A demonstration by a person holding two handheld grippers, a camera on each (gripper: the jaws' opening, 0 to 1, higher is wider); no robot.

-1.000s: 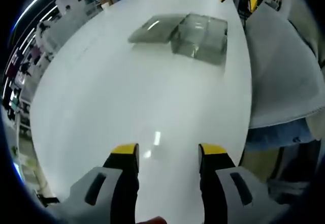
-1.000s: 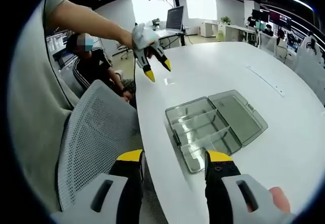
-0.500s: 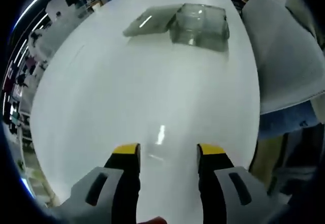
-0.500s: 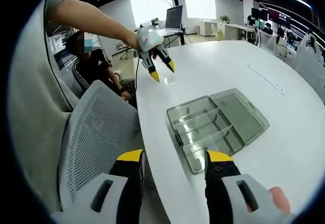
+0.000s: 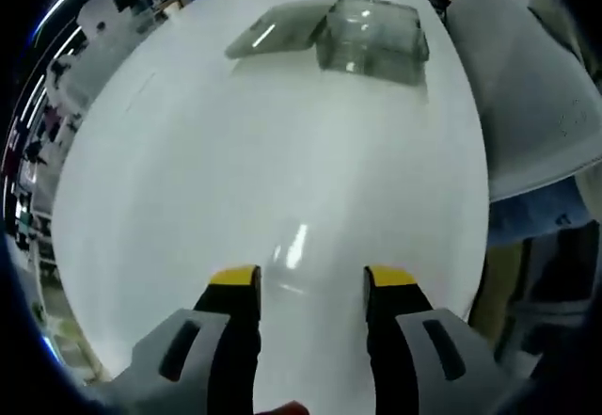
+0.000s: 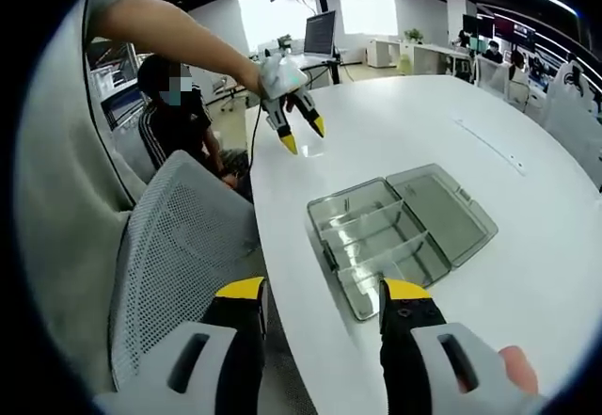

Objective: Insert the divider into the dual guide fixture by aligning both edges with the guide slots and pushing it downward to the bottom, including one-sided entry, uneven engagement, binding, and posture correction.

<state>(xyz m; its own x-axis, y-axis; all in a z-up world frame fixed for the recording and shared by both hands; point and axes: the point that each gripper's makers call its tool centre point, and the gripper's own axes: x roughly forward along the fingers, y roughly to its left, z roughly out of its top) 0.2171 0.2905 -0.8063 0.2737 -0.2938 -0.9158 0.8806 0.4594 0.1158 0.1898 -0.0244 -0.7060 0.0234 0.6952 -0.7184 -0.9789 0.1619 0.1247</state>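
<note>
Desk [image 6: 489,104]: large white oval top; it carries the clear box near one long edge, with bare surface all round it.
Mesh chair [image 6: 179,246]: grey back pushed close against that same long edge, just beside the box.
Clear box [image 6: 400,236]: open, transparent; its hinged lid lies flat on the desk on the side away from the chair. Inner walls split the tray into compartments. In the left gripper view the box [image 5: 372,37] sits far up the desk, well apart from that pair of tongs.
Divider: I judge the long wall across the tray to be it, but clear on clear hides whether its edges sit fully down in the guide slots, or which walls are loose.
Right tongs [image 6: 322,297]: yellow tips apart, nothing between them; held above the desk edge, aimed at the box's near end, probably to line up a reach.
Left tongs [image 5: 301,283]: tips apart, empty, low over bare desk. In the right gripper view the left tongs [image 6: 303,133] hang from an outstretched arm.
</note>
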